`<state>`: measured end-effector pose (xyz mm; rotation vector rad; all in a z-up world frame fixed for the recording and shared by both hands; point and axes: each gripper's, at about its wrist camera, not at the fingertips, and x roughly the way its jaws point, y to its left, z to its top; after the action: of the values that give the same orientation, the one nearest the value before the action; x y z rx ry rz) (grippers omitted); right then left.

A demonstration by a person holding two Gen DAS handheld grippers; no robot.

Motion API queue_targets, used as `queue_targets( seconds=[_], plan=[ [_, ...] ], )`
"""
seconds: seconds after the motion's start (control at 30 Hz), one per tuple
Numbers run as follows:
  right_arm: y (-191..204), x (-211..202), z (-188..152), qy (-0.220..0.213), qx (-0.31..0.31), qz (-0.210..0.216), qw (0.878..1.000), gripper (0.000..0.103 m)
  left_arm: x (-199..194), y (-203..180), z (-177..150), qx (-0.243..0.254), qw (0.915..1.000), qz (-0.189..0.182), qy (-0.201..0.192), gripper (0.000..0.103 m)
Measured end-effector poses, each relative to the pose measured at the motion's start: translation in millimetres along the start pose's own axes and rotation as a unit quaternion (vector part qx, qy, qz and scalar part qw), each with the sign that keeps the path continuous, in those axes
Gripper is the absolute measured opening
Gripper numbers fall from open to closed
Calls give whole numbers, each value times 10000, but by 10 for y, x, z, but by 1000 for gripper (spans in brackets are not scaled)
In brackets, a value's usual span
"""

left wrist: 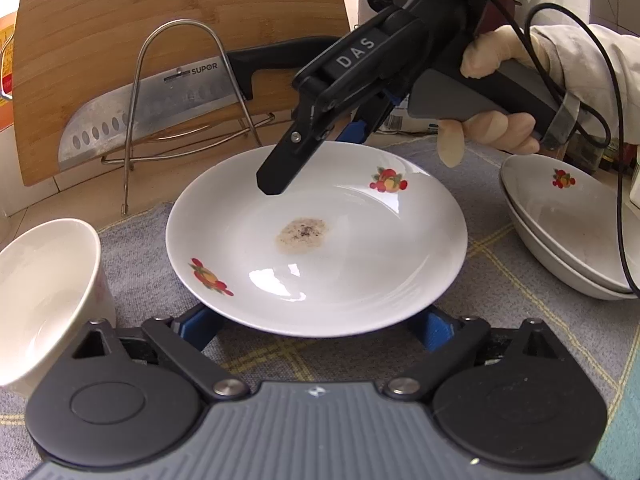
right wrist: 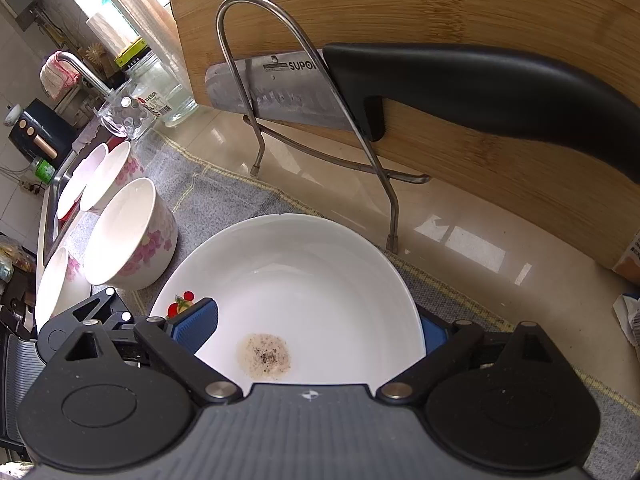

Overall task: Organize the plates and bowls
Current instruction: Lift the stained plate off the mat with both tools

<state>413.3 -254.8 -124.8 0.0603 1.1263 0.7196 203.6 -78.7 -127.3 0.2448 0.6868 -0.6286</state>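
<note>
Left wrist: plate point(left wrist: 316, 236) flat (stained centre).

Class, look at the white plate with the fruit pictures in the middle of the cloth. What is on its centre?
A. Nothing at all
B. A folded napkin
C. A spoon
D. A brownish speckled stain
D: the plate carries a brownish, dark-speckled stain at its centre, seen from both wrist cameras; no napkin or spoon lies on it.

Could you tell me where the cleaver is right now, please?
The cleaver hangs in the wire rack against the upright bamboo cutting board, behind the stained plate: upper left in the left wrist view.
</note>
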Motion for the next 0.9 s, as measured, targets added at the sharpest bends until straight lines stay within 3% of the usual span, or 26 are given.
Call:
queue_targets(
  seconds=[0.9],
  plan=[
    [103, 11, -61, 67, -73, -127, 9999, 101, -84, -17, 17, 187, 9997, 47, 149, 97]
  ],
)
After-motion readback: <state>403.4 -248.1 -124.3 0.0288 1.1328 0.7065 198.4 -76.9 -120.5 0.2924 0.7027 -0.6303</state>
